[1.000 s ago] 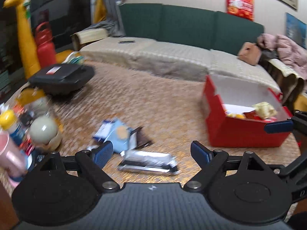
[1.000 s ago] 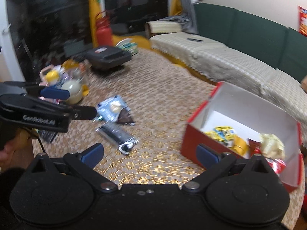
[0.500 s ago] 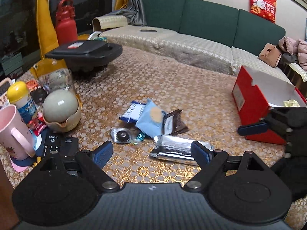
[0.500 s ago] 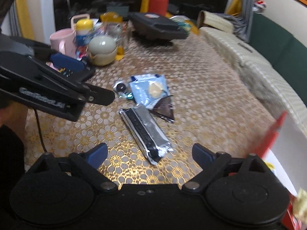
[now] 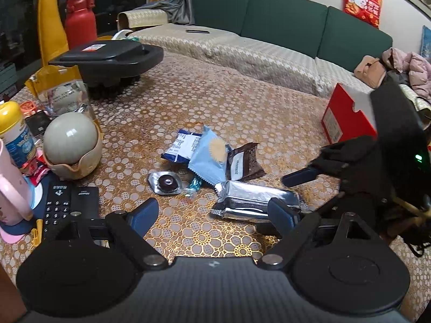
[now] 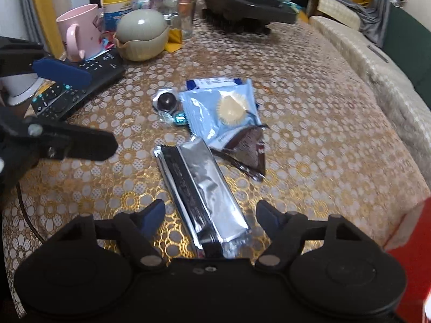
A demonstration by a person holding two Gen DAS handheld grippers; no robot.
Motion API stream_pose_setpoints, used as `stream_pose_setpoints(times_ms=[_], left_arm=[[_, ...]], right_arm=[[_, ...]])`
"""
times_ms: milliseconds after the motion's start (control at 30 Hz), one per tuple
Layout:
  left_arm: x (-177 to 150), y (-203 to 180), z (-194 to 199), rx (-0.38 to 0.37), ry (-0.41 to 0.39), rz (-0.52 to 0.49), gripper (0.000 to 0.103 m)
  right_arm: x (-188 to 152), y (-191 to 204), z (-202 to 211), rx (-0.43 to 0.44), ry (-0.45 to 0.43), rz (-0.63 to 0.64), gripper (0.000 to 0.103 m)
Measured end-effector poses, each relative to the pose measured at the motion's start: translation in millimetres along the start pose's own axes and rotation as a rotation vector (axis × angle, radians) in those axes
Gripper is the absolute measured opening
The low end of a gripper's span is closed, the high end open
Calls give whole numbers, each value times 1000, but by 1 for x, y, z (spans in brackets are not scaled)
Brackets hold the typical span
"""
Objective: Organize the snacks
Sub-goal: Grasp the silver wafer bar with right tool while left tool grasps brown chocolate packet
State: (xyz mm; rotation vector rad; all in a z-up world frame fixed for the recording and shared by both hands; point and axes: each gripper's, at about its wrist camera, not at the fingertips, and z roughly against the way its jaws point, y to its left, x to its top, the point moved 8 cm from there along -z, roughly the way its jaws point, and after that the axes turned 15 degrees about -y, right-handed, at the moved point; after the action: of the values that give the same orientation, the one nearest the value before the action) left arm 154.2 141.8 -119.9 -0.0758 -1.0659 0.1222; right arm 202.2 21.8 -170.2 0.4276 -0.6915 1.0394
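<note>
A silver foil snack bar point(image 6: 202, 188) lies on the gold-patterned table, its near end between the fingers of my right gripper point(image 6: 210, 212). The jaws are closing and the pads stand clear of the wrapper. Beyond the bar lie a light blue biscuit packet point(image 6: 223, 110), a brown packet point(image 6: 247, 148), a blue-and-white packet point(image 6: 212, 82) and a foil-cupped chocolate point(image 6: 165, 101). My left gripper point(image 5: 212, 212) hangs open and empty just short of the same silver bar point(image 5: 256, 202). A finger point(image 5: 299, 176) of the right gripper reaches in from the right. The red box point(image 5: 344, 115) stands at the far right.
At the left stand a pink mug point(image 5: 10, 188), a yellow-capped bottle point(image 5: 13, 132), a grey-green ball in a bowl point(image 5: 71, 145) and a black remote point(image 5: 67, 207). A black appliance point(image 5: 107, 59) sits at the back left. A green sofa point(image 5: 269, 48) runs behind the table.
My right gripper swung away from the red box, came down over the silver bar and narrowed its jaws. The left gripper sank closer to the snack pile, then held still.
</note>
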Motion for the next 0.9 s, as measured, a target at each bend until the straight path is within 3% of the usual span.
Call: stream_pose_setpoints(times_ms=[300, 500, 900], left_arm=[[13, -10, -16, -64, -12, -23, 88], [26, -20, -36, -86, -14, -28, 88], [31, -61, -94, -97, 28, -82, 88]], right_arm=[[2, -2, -9, 48, -12, -40, 51], [-4, -4, 2, -5, -32, -80, 43], [-53, -34, 62, -129, -56, -327, 42]])
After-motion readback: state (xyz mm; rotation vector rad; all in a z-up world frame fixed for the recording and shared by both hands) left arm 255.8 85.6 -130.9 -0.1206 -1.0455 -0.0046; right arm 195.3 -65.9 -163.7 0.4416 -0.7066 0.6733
